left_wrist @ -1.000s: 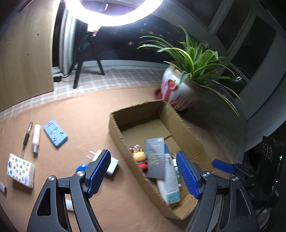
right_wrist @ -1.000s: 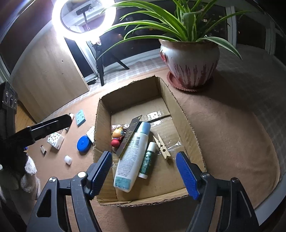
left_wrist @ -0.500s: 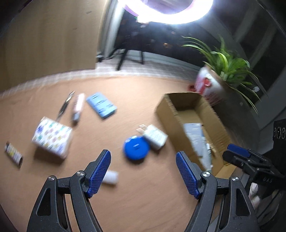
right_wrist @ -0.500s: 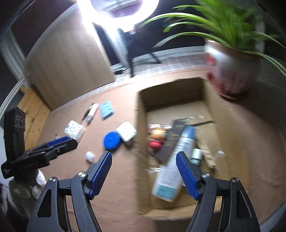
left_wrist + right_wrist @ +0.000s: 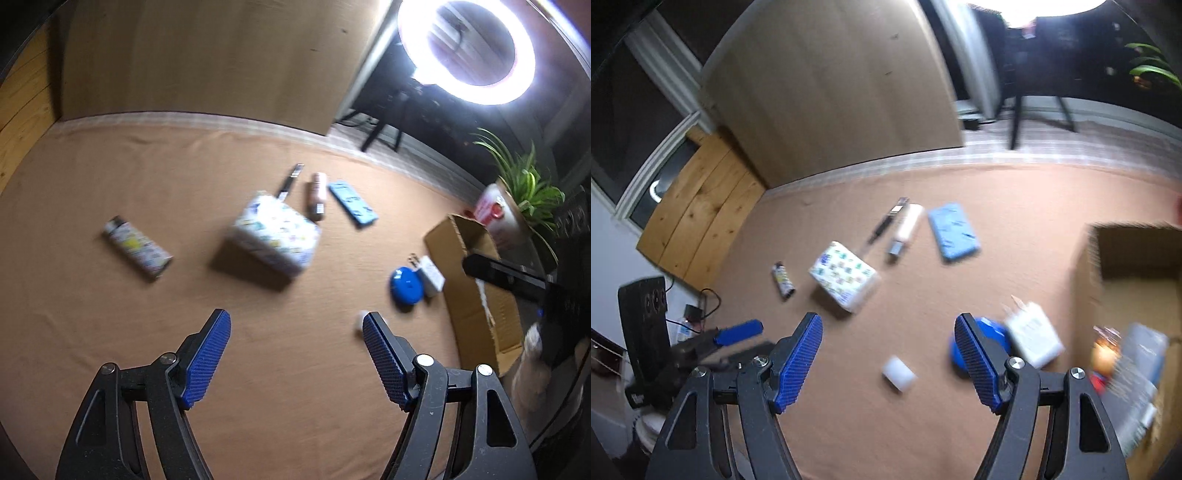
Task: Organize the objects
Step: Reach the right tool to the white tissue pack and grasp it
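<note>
Over brown cloth (image 5: 110, 332): both claws spread, empty; tissue pack (image 5: 275, 233) ahead, blurred.

- Home room rigged for recording: lit ring light (image 5: 467, 51) on tripod, far beyond right finger.
- Potted spider plant (image 5: 524, 184), wood panelling (image 5: 698, 206), brown tablecloth (image 5: 110, 332) under fingers.

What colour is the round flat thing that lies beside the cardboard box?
Blue. The round disc shows best in the left wrist view.
</note>
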{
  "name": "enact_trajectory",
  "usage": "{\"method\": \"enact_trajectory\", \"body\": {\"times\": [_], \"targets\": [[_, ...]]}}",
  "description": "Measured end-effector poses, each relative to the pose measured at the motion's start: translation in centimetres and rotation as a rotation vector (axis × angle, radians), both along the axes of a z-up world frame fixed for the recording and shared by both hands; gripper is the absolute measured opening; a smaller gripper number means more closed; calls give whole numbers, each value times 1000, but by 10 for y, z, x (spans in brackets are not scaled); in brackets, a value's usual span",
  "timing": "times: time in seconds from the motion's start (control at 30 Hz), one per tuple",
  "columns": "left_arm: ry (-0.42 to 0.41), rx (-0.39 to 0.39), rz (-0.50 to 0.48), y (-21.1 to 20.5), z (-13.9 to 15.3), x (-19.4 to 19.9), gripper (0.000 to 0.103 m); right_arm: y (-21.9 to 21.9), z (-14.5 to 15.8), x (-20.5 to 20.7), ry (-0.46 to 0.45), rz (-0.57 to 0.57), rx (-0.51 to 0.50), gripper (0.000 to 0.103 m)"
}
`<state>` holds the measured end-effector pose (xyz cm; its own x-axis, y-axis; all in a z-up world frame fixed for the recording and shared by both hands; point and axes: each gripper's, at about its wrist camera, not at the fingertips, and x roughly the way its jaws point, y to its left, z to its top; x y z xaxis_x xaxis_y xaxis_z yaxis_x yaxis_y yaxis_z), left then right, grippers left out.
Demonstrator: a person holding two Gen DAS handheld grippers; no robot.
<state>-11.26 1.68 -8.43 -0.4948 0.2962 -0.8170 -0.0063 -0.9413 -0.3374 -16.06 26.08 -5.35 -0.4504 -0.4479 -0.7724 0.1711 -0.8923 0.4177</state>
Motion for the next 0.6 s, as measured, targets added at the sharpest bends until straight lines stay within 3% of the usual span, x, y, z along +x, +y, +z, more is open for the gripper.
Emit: {"method": "enact_trajectory", "body": {"times": [0.23,0.6], "targets": [[-13,2,39,-33,-4,10,71,-48,-23,-44,-50,52,-8,71],[-27,13,62,-50,-8,15,70,-100,-53,-101,-120,92,25,71]]}}
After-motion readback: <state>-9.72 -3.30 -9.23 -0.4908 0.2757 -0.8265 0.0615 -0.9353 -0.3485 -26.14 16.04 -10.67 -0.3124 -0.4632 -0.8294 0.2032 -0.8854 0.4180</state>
